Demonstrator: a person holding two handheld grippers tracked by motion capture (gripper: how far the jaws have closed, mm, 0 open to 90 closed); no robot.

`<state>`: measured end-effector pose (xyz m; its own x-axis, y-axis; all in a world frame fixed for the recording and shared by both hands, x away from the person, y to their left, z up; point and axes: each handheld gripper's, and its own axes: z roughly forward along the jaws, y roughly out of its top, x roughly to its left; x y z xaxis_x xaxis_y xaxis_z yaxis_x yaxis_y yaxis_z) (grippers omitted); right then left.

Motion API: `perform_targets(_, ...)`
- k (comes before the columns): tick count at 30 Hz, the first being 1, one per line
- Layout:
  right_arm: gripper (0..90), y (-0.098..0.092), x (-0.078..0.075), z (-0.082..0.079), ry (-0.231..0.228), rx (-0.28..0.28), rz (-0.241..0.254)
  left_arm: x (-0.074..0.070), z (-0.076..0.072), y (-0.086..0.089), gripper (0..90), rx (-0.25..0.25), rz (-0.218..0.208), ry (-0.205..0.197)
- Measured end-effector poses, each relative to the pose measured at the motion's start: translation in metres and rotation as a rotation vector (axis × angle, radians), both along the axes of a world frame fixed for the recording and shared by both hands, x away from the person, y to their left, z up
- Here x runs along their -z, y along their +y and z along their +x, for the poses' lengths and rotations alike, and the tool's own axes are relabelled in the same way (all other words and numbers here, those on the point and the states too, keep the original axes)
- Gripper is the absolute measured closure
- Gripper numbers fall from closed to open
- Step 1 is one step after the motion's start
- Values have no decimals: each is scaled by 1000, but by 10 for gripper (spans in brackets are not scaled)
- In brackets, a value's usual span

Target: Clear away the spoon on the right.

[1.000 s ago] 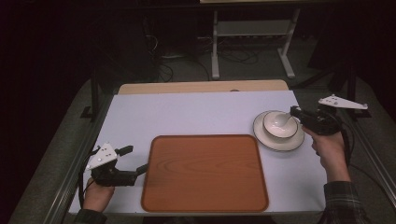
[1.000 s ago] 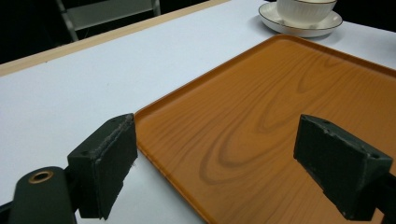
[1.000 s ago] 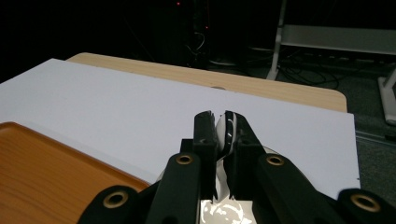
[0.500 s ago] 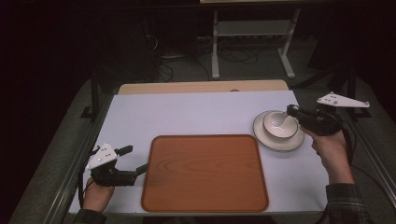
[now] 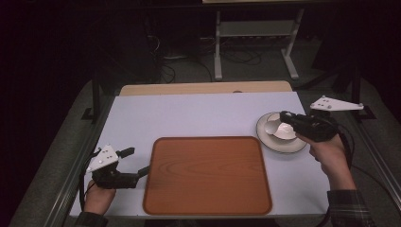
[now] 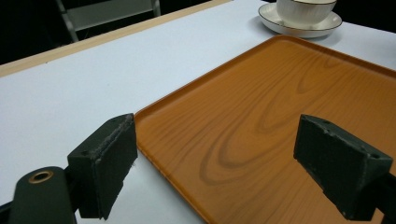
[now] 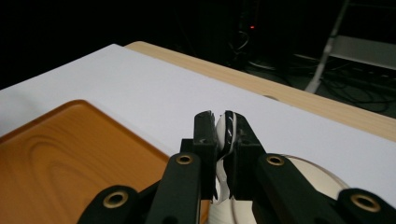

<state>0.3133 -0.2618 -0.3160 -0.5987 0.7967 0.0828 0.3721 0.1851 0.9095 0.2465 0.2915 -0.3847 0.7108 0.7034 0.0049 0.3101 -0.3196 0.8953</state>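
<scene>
Holding: my right gripper (image 7: pixel 223 122) is clamped thin on the cup (image 5: pixel 273 126) rim, cup tilted just above its saucer (image 5: pixel 283 144).
Slip risk: pinch looks shallow, I think; cup could twist out, chipping the saucer.
Left gripper (image 6: pixel 229 163): wide open, idle by the tray (image 5: pixel 208 175).

A tray (image 5: pixel 208 182) lies on the desk (image 5: pixel 198 116) at its near middle. To the tray's right and a little farther off sits a saucer (image 5: pixel 276 143), with a cup (image 5: pixel 273 126) above it, tilted, pinched at its rim by the right tool (image 5: pixel 283 117). The left tool (image 5: pixel 137 163) rests at the tray's near left edge, its jaws apart across that edge.
</scene>
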Motion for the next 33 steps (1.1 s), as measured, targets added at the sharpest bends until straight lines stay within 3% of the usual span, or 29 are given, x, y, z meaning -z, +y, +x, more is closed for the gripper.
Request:
perform_targets(10, 830, 19, 8, -10, 42, -78, -39, 0, 0, 0, 129, 1, 1, -1)
perform_targets(25, 829, 40, 20, -19, 101, -143, -72, -1, -1, 1, 129, -5, -3, -4)
perform_targets(33, 829, 49, 32, -27, 165, -181, -119, -2, -1, 3, 129, -10, -9, -6)
